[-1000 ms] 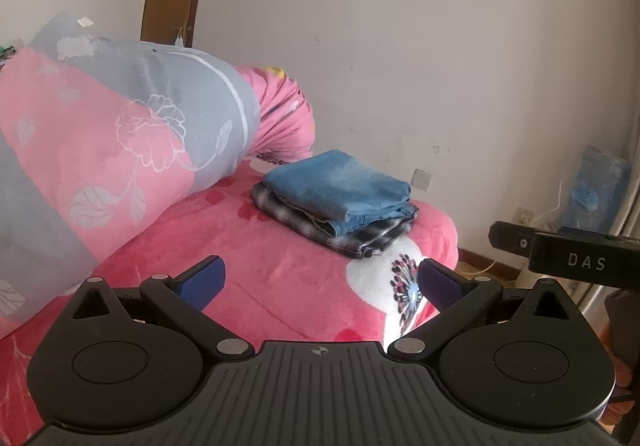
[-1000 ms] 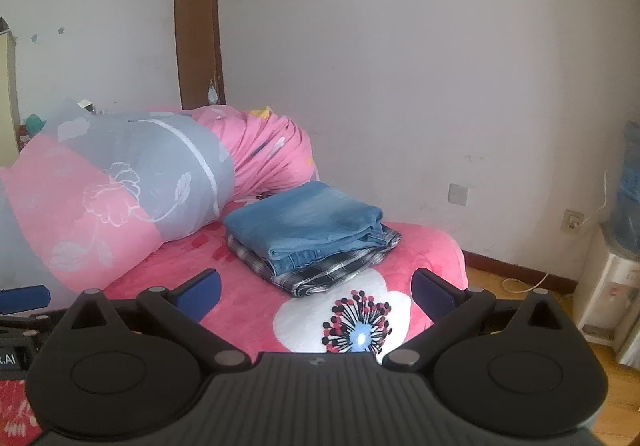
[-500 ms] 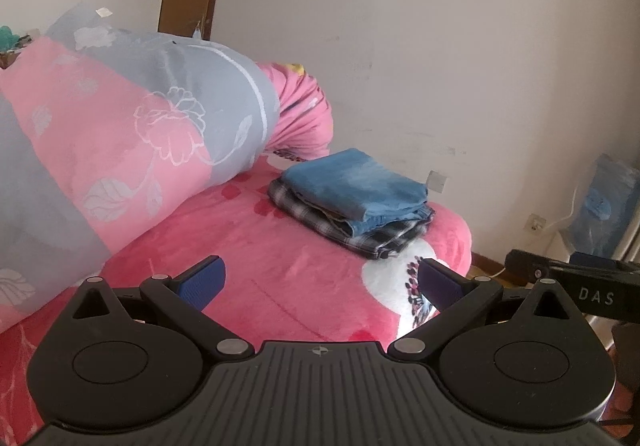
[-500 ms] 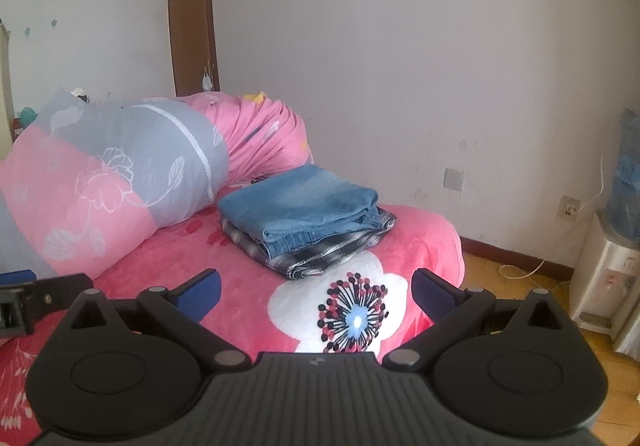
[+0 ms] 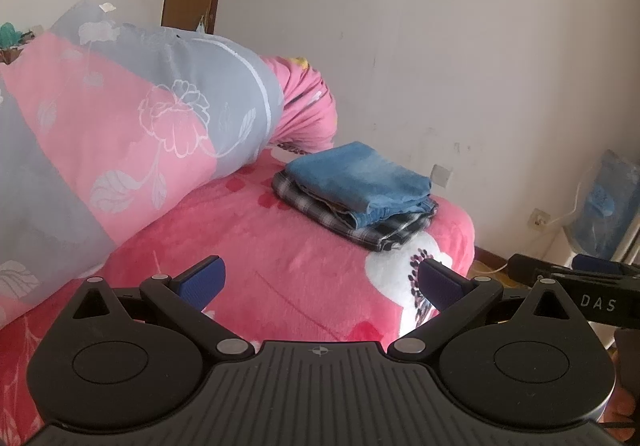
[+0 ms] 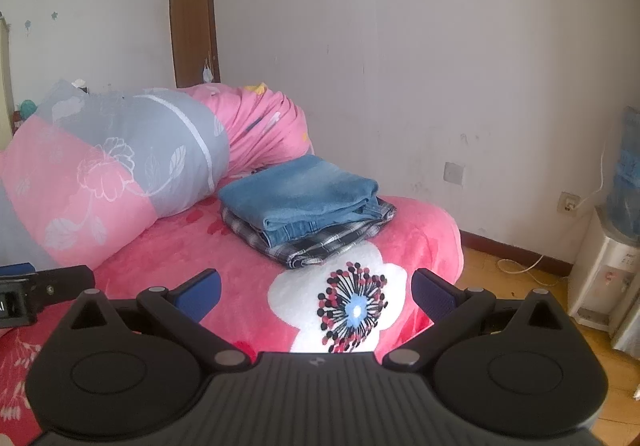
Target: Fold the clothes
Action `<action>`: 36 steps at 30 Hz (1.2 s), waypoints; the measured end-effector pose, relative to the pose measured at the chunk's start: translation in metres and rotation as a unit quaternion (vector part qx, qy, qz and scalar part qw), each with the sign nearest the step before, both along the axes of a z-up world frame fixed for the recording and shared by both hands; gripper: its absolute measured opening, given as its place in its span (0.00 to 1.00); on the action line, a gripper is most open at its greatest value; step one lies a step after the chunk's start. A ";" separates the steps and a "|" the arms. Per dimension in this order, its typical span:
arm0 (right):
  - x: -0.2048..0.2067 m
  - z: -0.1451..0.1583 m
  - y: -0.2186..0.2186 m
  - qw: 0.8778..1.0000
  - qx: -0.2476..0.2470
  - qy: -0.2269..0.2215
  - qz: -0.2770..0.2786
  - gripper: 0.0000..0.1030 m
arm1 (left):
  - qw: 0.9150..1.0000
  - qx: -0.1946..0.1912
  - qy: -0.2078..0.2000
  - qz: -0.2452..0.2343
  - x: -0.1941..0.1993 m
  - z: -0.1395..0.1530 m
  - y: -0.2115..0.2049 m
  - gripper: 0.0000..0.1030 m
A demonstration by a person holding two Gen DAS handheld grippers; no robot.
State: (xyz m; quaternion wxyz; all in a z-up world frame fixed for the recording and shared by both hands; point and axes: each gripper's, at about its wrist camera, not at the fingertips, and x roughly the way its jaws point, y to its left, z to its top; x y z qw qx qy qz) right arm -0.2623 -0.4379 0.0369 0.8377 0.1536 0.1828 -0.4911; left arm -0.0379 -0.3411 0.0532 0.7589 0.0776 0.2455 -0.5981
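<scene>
Denim garment (image 5: 358, 176) is lying folded square on top of a folded plaid garment (image 5: 376, 232), the two forming one neat stack on the pink bed (image 5: 280, 258). In the left wrist view the stack is sitting toward 1 o'clock of the left gripper (image 5: 320, 280); in the right wrist view it is sitting near 12 o'clock of the right gripper (image 6: 316, 288), with a rolled quilt (image 6: 120, 170) lying just beside it toward 10 o'clock. Both sets of jaws are standing wide open and are gripping nothing; both are hovering over the near part of the bed, well apart from the stack.

Judgement on the step in hand: the clothes in view are lying as the task wants them, and no loose garment is showing on the bed. Such a scene is fitting either a finished fold or a pause between garments. Whether another piece is waiting outside the views cannot be told, so no further move is being prescribed
</scene>
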 end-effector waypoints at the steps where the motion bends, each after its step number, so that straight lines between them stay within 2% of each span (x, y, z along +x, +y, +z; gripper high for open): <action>1: 0.000 0.000 0.001 1.000 0.001 0.000 0.000 1.00 | 1.000 0.000 0.001 0.001 0.000 0.000 0.001 1.00; 5: 0.002 -0.002 0.005 1.000 0.002 0.004 0.000 1.00 | 1.000 -0.001 0.009 0.002 0.001 0.000 0.003 1.00; 36: 0.000 -0.001 0.007 1.000 -0.001 0.017 -0.004 1.00 | 1.000 0.005 -0.019 0.005 -0.021 -0.001 -0.003 1.00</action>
